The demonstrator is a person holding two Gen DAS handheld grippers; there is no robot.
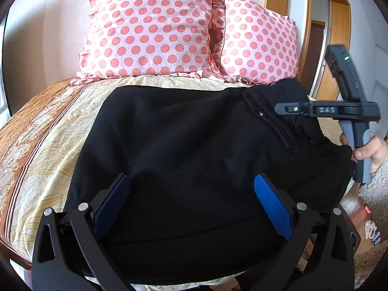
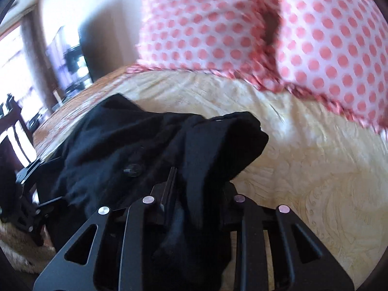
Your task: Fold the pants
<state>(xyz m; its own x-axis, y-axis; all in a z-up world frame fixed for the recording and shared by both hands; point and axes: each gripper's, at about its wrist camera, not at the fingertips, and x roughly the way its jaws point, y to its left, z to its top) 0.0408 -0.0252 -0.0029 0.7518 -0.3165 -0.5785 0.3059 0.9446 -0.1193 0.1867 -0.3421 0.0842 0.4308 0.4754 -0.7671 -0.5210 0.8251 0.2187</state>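
Nearest the left camera, the left gripper hung with its blue fingers spread wide apart over the black pants, grasping nothing. The pants lay spread on the patterned bedsheet, their near edge reaching the foot of the bed and their waistband end lying toward the right.

There the right gripper had its jaws clamped on a bunched fold of the waistband, lifted a little off the sheet. A button showed in the cloth just beside that grip. In the left view the same tool appeared from the side, with the person's hand on its handle at the bed's right edge.

Beyond the pants two pink dotted pillows leaned against the wall.

I judged the main risk to be the fold dragging crooked: only one end was held, so a pull by the right gripper alone could slide the whole garment across the sheet or let the loose end bunch. The thick wad in the jaws could also slip out.

The right view was blurred, and its fingertips were buried in black cloth, so how much fabric they held could not be told. The pant legs were cut off below the left camera.
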